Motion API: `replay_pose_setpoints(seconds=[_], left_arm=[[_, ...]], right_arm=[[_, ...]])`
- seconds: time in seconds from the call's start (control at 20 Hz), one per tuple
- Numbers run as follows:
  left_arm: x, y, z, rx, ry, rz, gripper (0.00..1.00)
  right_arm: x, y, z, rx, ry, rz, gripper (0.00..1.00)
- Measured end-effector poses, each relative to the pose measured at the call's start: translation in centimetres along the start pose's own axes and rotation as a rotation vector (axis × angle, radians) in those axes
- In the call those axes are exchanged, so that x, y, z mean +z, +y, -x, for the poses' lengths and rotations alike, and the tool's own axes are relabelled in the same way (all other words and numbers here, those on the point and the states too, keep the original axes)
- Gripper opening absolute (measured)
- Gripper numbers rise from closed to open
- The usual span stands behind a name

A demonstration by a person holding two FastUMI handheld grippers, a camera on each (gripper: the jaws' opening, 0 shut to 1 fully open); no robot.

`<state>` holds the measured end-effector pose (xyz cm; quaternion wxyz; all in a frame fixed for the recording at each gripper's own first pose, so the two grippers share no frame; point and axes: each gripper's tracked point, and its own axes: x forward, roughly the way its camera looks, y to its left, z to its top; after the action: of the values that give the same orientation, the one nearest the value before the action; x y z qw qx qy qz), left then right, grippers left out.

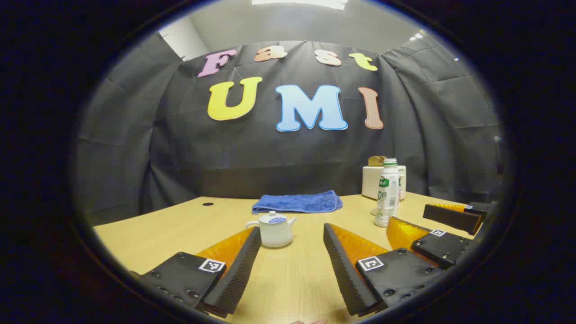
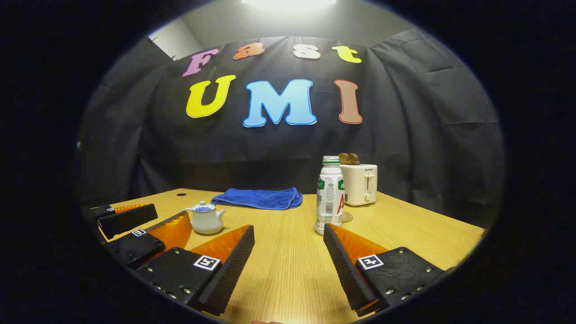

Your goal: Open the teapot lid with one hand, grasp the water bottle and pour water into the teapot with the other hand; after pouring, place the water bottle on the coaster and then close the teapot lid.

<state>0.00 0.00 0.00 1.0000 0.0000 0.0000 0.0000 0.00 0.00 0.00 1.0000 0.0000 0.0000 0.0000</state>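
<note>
A small white teapot [image 1: 274, 230] with a blue-patterned lid [image 1: 275, 219] on it stands on the wooden table [image 1: 288, 288], just beyond my open left gripper [image 1: 292, 230]. The white water bottle [image 2: 330, 195] with a green cap stands upright just past the right fingertip of my open right gripper [image 2: 289, 228]. A round coaster [image 2: 346, 217] lies right behind the bottle. The right gripper view has the teapot [image 2: 205, 219] to the left, with the left gripper [image 2: 171, 211] beside it. In the left gripper view the bottle [image 1: 388, 193] is at the right, next to the right gripper [image 1: 407, 215].
A folded blue towel [image 1: 297, 202] lies at the back middle of the table. A cream toaster [image 2: 360, 183] with bread in it stands behind the bottle. A small dark hole [image 1: 208, 204] marks the far left of the tabletop.
</note>
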Motion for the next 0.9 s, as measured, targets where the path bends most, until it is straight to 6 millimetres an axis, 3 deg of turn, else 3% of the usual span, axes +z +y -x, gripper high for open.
replay_pose_setpoints(seconds=[0.9], left_arm=[[-0.03, 0.09, 0.04, 0.004, 0.000, -0.001, 0.96]], right_arm=[[0.00, -0.19, 0.05, -0.014, 0.000, 0.000, 0.95]])
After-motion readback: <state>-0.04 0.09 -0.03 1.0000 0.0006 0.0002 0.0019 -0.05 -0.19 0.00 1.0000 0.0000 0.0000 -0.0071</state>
